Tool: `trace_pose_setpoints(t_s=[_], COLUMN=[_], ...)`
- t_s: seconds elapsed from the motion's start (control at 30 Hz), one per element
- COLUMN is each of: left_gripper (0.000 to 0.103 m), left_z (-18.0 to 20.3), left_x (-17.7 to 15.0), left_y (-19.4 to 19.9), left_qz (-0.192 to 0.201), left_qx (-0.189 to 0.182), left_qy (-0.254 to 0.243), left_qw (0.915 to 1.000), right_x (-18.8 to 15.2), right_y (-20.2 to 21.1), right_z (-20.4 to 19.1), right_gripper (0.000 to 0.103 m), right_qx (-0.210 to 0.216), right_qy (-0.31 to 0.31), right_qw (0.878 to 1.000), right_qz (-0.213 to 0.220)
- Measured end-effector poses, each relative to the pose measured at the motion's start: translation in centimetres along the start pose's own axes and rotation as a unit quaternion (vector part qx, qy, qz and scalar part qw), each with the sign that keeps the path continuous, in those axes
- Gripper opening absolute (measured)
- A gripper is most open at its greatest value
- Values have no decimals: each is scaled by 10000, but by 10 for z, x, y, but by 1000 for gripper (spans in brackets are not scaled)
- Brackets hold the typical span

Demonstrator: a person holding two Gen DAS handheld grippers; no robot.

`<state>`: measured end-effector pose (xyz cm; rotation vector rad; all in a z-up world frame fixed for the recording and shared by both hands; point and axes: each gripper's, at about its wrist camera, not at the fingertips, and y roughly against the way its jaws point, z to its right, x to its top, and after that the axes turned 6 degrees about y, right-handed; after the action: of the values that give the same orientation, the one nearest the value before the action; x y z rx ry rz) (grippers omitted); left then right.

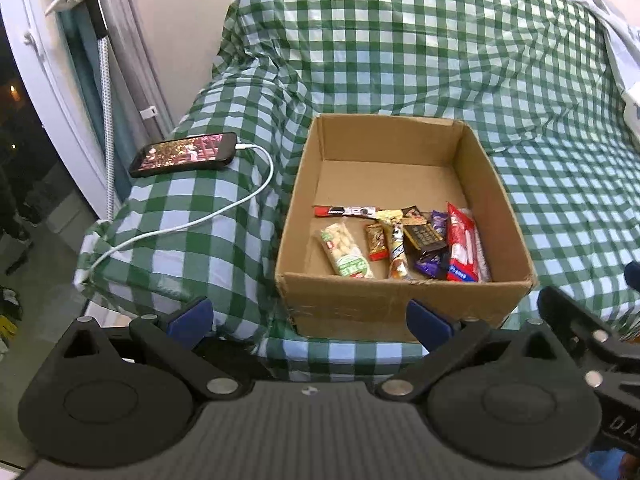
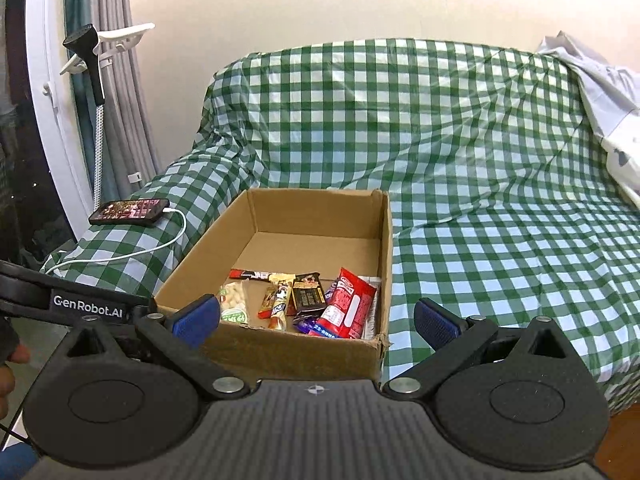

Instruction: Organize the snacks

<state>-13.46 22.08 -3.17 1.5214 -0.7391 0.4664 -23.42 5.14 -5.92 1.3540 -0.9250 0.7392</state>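
- A sofa (image 1: 440, 60) under a green-and-white checked cover fills the view from 10 to 3 o'clock in both cameras.
- An open cardboard box (image 1: 320, 208) sits on the seat, at centre in the left view and just left of centre in the right view (image 2: 384, 240).
- The left gripper (image 1: 310, 320) hangs in front of the box's near wall, jaws spread wide with nothing between them.
- The right gripper (image 2: 316, 320) hangs before the same wall, its jaws likewise wide apart and empty; the left blue pad (image 2: 196, 318) overlaps the box's near corner in the picture.
- A phone (image 1: 182, 155) with a lit screen lies on the armrest at 10 o'clock, a white cable (image 1: 224, 212) plugged into it.
- The snacks lie bunched in the box's near half: a red packet (image 1: 462, 246) at the right, a nut pack (image 1: 346, 254) at the left, and dark and gold bars (image 1: 422, 236) between them.
- A thin red stick pack (image 1: 344, 211) lies crosswise behind them.
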Motion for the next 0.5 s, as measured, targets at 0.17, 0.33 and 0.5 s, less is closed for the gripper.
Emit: trace_pose_setpoints(t_s=[0.17, 0.33, 0.5], left_gripper=[103, 103, 103], left_z=[-6, -8, -8], left_x=[-3, -5, -7], left_y=[1, 2, 3], left_qz=[-35, -44, -15], left_qx=[21, 6, 18], left_qy=[18, 11, 17], left_qw=[10000, 10000, 10000], right_x=[-1, -3, -3], right_y=[5, 5, 4], right_z=[-2, -5, -5], right_gripper=[102, 102, 102], right_qx=[58, 62, 33], right_qy=[-1, 71, 65], right_qw=[10000, 9999, 10000], right_qz=[38, -36, -68])
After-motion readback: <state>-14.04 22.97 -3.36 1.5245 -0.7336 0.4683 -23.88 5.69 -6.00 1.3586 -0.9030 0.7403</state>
